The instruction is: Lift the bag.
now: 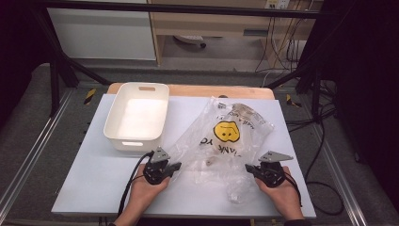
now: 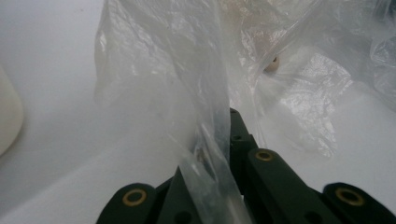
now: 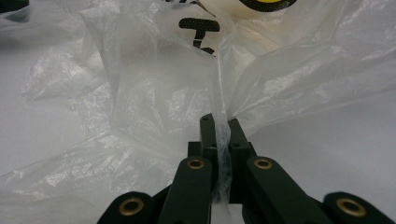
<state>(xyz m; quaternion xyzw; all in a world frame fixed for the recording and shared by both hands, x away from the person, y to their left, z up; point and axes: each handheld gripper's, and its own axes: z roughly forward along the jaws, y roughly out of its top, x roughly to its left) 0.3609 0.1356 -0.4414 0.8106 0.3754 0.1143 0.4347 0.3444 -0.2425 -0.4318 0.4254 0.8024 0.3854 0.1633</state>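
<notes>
In the high view, a white table (image 1: pixel 94 188) sits in the middle of the frame. A white tub (image 1: pixel 138 116) stands at the upper left of the table. A see-through plastic bag (image 1: pixel 226 146) lies in the middle, just right of the tub. The bag has a yellow smiley face (image 1: pixel 227 130) with black letters around it. A small pale thing (image 1: pixel 210 163) lies inside the bag near its lower part; it is too small to tell what it is. At the lower left, a hand holds the left hand-held gripper (image 1: pixel 175 165) against the bag's left edge. At the lower right, the other hand holds the right hand-held gripper (image 1: pixel 249 167) against the bag's right edge.

In the left gripper view, the black jaws rise from the bottom and are pressed together on a fold of the plastic bag (image 2: pixel 159 93). The thin plastic stands up from the left hand-held gripper (image 2: pixel 224 126) toward the top. A little round thing (image 2: pixel 272 64) shows through the bag at the upper right. The tub's rounded corner (image 2: pixel 9 116) peeks in at the left edge.

In the right gripper view, the right hand-held gripper (image 3: pixel 220 122) pinches a thin strip of the plastic bag (image 3: pixel 154 93) between its jaws. The bag spreads out behind, crinkled, with black letters (image 3: pixel 198 24) and a bit of yellow (image 3: pixel 268 3) at the top.
</notes>
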